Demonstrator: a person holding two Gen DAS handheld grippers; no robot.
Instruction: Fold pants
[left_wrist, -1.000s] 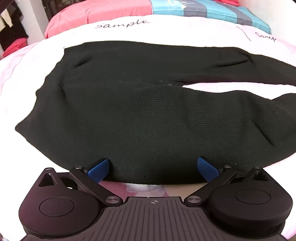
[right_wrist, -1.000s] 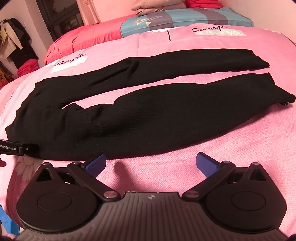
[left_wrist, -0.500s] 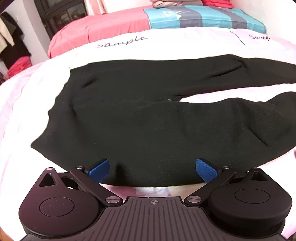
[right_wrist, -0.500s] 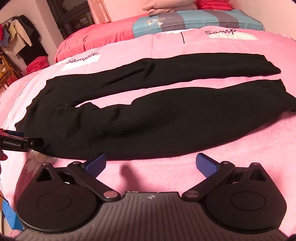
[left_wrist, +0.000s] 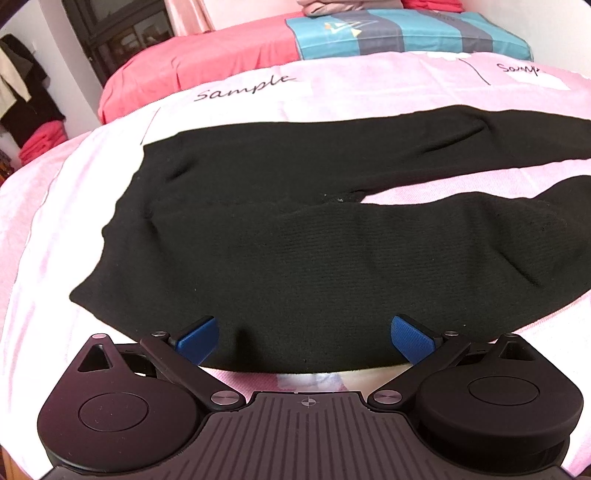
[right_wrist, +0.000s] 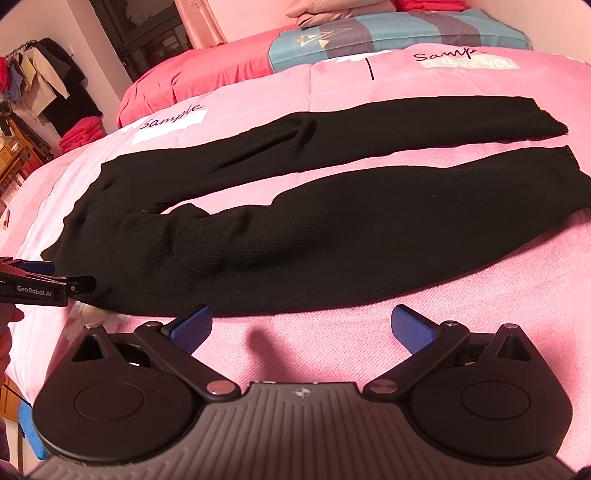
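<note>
Black knit pants (left_wrist: 295, 243) lie flat on the pink bedspread (left_wrist: 74, 192), waist to the left and both legs stretched right. In the right wrist view the pants (right_wrist: 332, 229) show whole, their two legs apart. My left gripper (left_wrist: 304, 338) is open over the near edge of the waist part, blue pads on either side with cloth below them. The left gripper (right_wrist: 70, 284) also shows from the side at the pants' waist corner. My right gripper (right_wrist: 301, 326) hangs open just short of the near leg's edge, holding nothing.
A red sheet (right_wrist: 207, 77) and a blue-grey striped pillow (right_wrist: 399, 40) lie at the bed's far end. Clothes hang on a rack (right_wrist: 40, 85) at the far left. A hand (right_wrist: 9, 332) holds the left gripper at the bed's left edge.
Both cameras have pulled back and risen a little, so the pants sit lower and smaller in view. Both grippers stay open; the pants have not moved.
</note>
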